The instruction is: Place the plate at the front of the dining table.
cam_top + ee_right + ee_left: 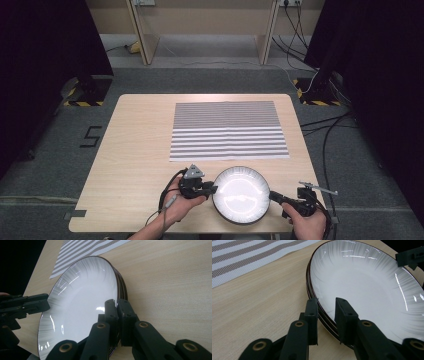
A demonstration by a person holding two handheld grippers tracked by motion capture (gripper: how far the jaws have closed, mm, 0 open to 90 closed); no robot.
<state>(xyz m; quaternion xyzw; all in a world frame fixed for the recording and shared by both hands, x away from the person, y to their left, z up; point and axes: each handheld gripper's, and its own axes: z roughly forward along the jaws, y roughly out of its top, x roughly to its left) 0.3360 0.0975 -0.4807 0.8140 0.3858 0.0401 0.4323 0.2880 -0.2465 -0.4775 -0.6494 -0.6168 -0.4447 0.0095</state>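
Plates (241, 194), white with a dark rim and stacked several deep as far as the edges let me count, sit on the near part of the wooden table (135, 140), just in front of the striped placemat (229, 131) and apart from it. From the high view, the person's left hand (181, 206) brings the left gripper (212, 189) in against the left edge of the stack, and the right hand (306, 222) brings the right gripper (274, 196) against the right edge, so the stack lies between the two tools. Along the left gripper's own view, its two black jaws straddle the rim (320, 312), one jaw outside on the table side and the other over the white face of the top plate, clamped on the edge. In the right gripper view the jaws stand close together with the rim (117, 293) pinched between them, one pad on the glossy inner surface and the other on the outer edges of the stack. How many plates each grip takes in I cannot make out, since the jaws cover that part of the edge. The opposite gripper shows as a dark shape at the far rim in each of these two views. Both cables trail back toward the person's side of the table.
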